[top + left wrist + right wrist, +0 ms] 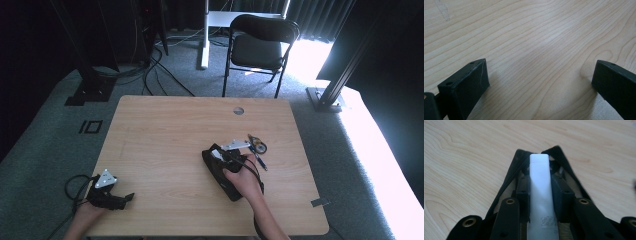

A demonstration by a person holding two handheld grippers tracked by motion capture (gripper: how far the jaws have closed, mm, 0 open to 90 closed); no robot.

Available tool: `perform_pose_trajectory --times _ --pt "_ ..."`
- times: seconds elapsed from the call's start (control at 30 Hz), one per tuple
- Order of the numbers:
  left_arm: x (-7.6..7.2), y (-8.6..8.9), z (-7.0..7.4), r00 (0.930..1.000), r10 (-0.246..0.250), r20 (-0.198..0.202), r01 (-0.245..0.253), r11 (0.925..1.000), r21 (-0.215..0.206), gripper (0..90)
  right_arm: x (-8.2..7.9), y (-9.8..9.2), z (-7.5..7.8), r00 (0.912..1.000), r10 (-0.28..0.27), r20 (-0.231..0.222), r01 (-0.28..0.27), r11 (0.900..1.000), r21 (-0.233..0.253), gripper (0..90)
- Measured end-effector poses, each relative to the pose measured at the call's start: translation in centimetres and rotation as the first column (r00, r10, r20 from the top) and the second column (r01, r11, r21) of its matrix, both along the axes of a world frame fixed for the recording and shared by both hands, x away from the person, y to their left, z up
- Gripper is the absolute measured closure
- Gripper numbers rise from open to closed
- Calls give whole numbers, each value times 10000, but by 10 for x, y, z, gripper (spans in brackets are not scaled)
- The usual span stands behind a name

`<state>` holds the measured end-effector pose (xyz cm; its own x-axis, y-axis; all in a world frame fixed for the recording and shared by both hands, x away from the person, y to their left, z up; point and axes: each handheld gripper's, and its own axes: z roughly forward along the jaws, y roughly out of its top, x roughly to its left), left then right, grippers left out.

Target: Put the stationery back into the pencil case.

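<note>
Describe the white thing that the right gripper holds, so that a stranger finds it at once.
Start at the wooden table and go to its right half, where a black pouch lies open. The right gripper grips a white tube over its mouth. It is the one white, flat-ended thing there; the pen nearby is dark and thin.

Table (529,37) under left gripper (540,80) – pale wood, matt, fine wavy grain, smooth. Left gripper's blocks matt black plastic, one with faint scratch. Between closed blocks of right gripper (539,195): white tube (540,195), smooth plastic, soft sheen, small grey print near camera. Around it black pouch (511,177) – cloth, matt, woven edge. Brass-look rivets in gripper arms, glossy. Grey plate on top looks like metal.
</note>
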<state>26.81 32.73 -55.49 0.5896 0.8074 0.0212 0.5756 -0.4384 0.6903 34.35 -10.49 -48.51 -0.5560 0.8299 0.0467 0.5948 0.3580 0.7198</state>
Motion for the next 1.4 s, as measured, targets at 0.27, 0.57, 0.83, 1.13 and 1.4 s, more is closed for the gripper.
perform_pose_trajectory --times 0.27,0.57,0.83,1.13,1.4 --pt "0 0 0 10000 2 4 -2 10000 2 11 11 15 -10 9992 -46 -403 15 9971 -759 696" --pt "0 0 0 10000 1 1 -1 10000 0 11 17 21 -19 9950 146 -993 -260 9931 -1147 695" --pt "0 0 0 10000 -1 -1 1 10000 1 11 19 22 -19 9922 201 -1232 -350 9921 -1205 692" --pt "0 0 0 10000 -10 -1 10 10000 0 11 18 19 -17 9921 211 -1237 -345 9936 -1076 661" --pt "0 0 0 10000 -13 0 13 10000 -2 11 12 12 0 9965 314 -779 -361 9976 -593 667"
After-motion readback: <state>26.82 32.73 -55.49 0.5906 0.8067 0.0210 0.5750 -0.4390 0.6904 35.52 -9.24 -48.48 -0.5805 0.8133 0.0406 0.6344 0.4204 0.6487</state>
